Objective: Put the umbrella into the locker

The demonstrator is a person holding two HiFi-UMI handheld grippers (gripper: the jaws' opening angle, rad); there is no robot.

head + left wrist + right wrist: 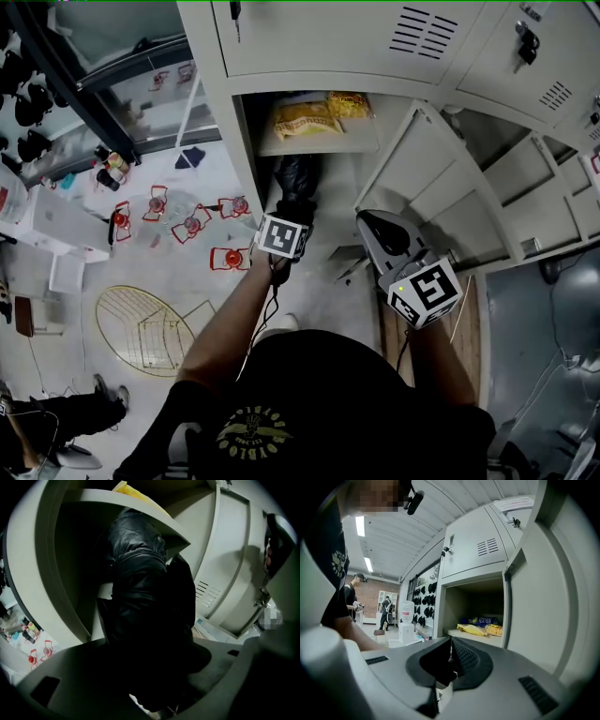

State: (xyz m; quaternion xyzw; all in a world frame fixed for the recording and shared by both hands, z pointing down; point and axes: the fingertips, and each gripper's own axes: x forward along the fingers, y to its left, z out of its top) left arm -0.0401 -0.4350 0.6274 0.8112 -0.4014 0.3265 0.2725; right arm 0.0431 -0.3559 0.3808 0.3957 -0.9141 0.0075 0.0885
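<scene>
My left gripper is shut on a black folded umbrella. The umbrella points down into the open locker's lower compartment, under the shelf. In the left gripper view the umbrella fills the space between the jaws of that gripper and reaches in beneath the shelf. Its far end is lost in the dark. My right gripper is shut and holds nothing, just in front of the open locker door. The right gripper looks level at the locker opening.
Yellow snack bags lie on the shelf, seen also as snack bags. The open door stands at the right of the compartment. Several red-and-white items and a round wire rack lie on the floor at left. A water dispenser stands far off.
</scene>
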